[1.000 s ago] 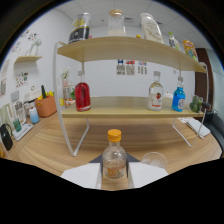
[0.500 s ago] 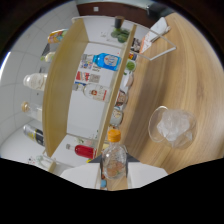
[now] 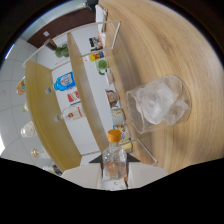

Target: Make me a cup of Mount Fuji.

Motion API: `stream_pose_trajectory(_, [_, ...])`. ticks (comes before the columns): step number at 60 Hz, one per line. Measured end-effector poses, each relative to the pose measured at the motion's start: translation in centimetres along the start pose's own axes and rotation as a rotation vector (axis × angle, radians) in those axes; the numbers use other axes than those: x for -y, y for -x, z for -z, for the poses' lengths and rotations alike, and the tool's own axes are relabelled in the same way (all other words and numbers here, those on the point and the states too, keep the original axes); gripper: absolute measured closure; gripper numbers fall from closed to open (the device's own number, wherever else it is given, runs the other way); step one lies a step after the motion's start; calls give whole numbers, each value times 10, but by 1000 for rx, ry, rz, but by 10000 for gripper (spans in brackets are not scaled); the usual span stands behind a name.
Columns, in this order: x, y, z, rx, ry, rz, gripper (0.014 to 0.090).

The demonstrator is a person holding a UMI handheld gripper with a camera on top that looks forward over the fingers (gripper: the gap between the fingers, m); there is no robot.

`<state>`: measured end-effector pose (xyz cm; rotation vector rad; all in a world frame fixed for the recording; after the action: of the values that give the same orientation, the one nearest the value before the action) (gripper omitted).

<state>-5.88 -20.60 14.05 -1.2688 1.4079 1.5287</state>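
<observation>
Gripper: fingers clamped on a small bottle, one pale finger pad each side, pressing its body.
Bottle: clear glass, orange cap, held between the fingers, neck pointing forward along them; pale liquid inside; cap on.
View tilt: whole scene rolled hard to one side, so shelf boards run nearly along the bottle's line instead of across it.
Glass: clear tumbler packed with ice cubes, resting on the wooden table; beyond the fingertips and off to the right of the bottle cap, apart from it, not touching.
Bottle vs glass: cap end near the glass base side but short of it; cannot tell whether the mouth is over the rim.
Table: light wood grain, fills the right side beyond the glass.
Shelf rack: two wooden boards on a thin white wire frame, ahead and left of the bottle, standing on the table.
Shelf contents: blue bottle, clear bottle with red-white label, green round item, small jars near the rack foot just ahead of the cap; labels unreadable.
Upper board: clear glassware at the far left, blurred.
Backdrop: white tiled wall behind the rack.
</observation>
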Motion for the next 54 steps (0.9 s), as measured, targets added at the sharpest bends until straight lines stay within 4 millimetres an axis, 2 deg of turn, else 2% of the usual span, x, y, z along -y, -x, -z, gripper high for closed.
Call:
stream_pose_trajectory(8, [3, -3, 1, -20, -17, 41, 700])
stream_pose_trajectory(12, [3, -3, 4, -49, -26, 144, 701])
stream_pose_trajectory(18, [-5, 1, 9, -96, -25, 436, 699])
stream_pose_trajectory(22, [-15, 13, 16, -122, -31, 682, 697])
stream_pose_trajectory(26, [-32, 21, 16, -130, -26, 949, 699])
stream_pose_trajectory(30, [-50, 18, 12, -145, -26, 1182, 698])
stream_pose_trajectory(37, [-76, -12, 3, -196, 27, 1471, 700])
stream_pose_trajectory(41, [-85, -40, -5, -243, 68, 1593, 701])
stream_pose_trajectory(54, [-96, -109, -22, -360, 189, 1734, 702])
